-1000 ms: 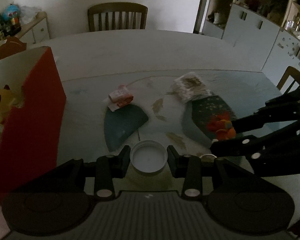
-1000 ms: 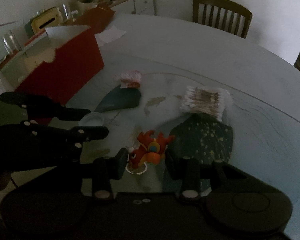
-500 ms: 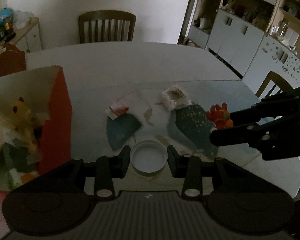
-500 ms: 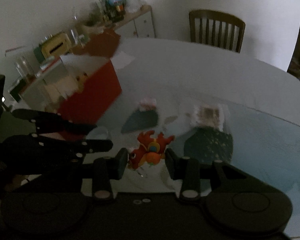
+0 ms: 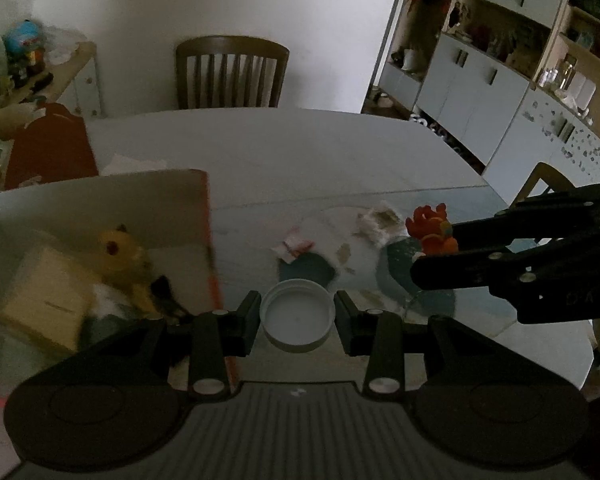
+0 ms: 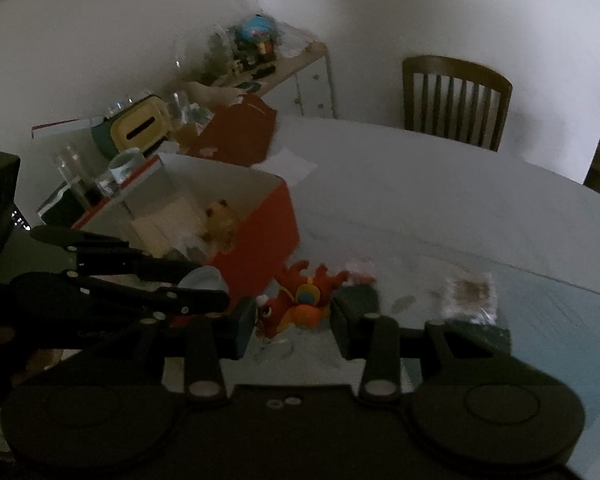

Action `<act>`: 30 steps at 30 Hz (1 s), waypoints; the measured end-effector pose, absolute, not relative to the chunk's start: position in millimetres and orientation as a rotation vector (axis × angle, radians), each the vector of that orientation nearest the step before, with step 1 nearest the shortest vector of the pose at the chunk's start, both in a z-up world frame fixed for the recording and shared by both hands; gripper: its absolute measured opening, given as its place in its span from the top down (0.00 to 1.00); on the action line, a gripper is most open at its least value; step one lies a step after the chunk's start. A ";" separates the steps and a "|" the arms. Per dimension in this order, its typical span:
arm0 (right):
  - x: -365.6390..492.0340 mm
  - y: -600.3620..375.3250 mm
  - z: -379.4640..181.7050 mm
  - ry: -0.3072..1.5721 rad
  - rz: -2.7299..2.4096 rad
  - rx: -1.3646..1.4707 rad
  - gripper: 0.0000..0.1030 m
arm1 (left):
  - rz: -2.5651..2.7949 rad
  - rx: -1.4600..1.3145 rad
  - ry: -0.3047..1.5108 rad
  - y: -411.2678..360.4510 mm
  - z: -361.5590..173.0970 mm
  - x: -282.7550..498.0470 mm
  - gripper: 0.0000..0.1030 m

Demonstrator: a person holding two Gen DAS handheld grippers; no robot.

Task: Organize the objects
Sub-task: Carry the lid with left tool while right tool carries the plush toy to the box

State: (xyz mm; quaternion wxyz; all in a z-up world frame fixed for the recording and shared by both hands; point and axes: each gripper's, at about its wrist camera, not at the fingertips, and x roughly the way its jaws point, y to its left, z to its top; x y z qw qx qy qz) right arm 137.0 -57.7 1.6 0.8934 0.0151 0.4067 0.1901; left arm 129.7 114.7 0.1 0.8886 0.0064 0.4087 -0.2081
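left black gripper (image 5: 298,316) pinching a round white plastic lid (image 5: 298,319), open side facing up, just right of the red open cardboard box (image 6: 256,240), right black gripper (image 6: 294,316) clamped on a red-orange dragon toy (image 6: 296,300), long axis running left-right, head at left, above the table (image 6: 440,200)

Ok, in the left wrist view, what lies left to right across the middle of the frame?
Red box holding a yellow plush toy → white lid in the left gripper → small red-and-white packet → cotton swab pack → orange toy in the right gripper.
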 end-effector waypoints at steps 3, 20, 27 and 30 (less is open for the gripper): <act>141.5 -42.3 5.1 0.833 0.402 0.023 0.62 | -0.427 0.010 0.850 133.7 3.1 133.8 0.63; 185.2 49.5 -3.0 0.848 0.433 -0.004 0.62 | -0.369 0.036 0.864 234.0 -4.0 162.3 0.63; 202.7 82.8 -20.4 0.890 0.427 -0.044 0.62 | -0.330 0.050 0.877 265.9 -16.2 178.2 0.63; 209.3 96.2 -30.1 0.907 0.418 -0.082 0.62 | -0.313 0.072 0.881 275.2 -23.2 185.3 0.63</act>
